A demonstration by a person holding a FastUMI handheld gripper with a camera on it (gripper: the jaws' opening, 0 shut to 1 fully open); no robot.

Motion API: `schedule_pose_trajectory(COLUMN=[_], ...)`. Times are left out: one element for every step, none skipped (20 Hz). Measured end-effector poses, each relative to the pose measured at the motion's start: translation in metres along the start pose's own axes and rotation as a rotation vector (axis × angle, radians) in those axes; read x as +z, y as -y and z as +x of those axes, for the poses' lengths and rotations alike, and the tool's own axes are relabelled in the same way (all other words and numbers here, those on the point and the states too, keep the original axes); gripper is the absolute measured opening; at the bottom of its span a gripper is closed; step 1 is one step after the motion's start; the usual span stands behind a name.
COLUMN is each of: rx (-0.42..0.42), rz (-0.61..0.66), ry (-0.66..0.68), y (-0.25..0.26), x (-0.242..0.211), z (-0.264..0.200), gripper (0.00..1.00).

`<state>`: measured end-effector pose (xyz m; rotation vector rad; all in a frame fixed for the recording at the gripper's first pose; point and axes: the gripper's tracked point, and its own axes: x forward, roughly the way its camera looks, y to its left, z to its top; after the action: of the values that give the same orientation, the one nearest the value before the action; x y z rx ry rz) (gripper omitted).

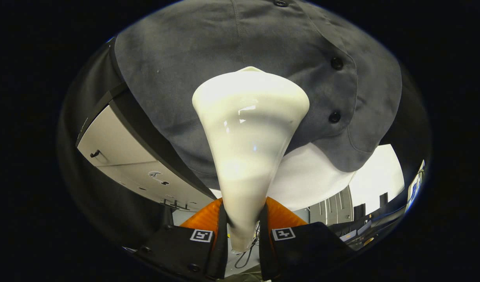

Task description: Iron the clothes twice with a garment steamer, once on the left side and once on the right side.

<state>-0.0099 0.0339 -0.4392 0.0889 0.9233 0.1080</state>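
A white cone-shaped garment steamer (pixel 248 141) stands up from between my fingers, its narrow handle clamped by both of them. My gripper (pixel 243 231) is shut on that handle. The steamer's wide head rests against a grey buttoned shirt (pixel 208 58) that hangs just ahead. Two dark buttons (pixel 336 63) run down the shirt's placket to the right of the steamer head. The head sits left of the placket, near the shirt's lower hem. The contact face of the steamer is hidden from me.
A white garment or board (pixel 314 176) shows under the shirt's hem. A pale cabinet (pixel 118 152) with a dark top edge stands to the left. A thin cable (pixel 246 256) hangs below the steamer handle. Dark furniture (pixel 361 219) lies at lower right.
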Motion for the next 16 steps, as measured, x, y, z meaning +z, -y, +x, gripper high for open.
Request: schedule_pose_trajectory(rx=[0.0,0.0,-0.002,-0.004,-0.006,-0.01,-0.011,-0.011,-0.012,-0.015,-0.014,-0.01,-0.004,-0.002,-0.002,-0.002], rz=[0.004,0.007,0.01,0.012,0.014,0.013,0.009,0.007,0.006,0.007,0.008,0.009,0.005,-0.001,-0.007,-0.009], ry=[-0.005,-0.01,-0.016,-0.022,-0.026,-0.03,-0.029,-0.025,-0.018,-0.008,0.003,0.015,0.026,0.041,0.055,0.07], y=[0.001,0.002,0.003,0.003,0.004,0.006,0.007,0.008,0.008,0.009,0.009,0.01,0.01,0.011,0.012,0.012], x=[-0.003,-0.006,-0.009,-0.012,-0.014,-0.016,-0.017,-0.015,-0.013,-0.009,-0.004,0.002,0.008,0.014,0.022,0.028], z=[0.001,0.003,0.003,0.004,0.003,0.0,-0.004,-0.008,-0.013,-0.018,-0.025,-0.034,-0.043,-0.052,-0.062,-0.071], gripper=[0.41,0.41,0.41,0.41,0.41,0.41,0.41,0.41,0.41,0.41,0.41,0.41,0.41,0.41,0.41,0.41])
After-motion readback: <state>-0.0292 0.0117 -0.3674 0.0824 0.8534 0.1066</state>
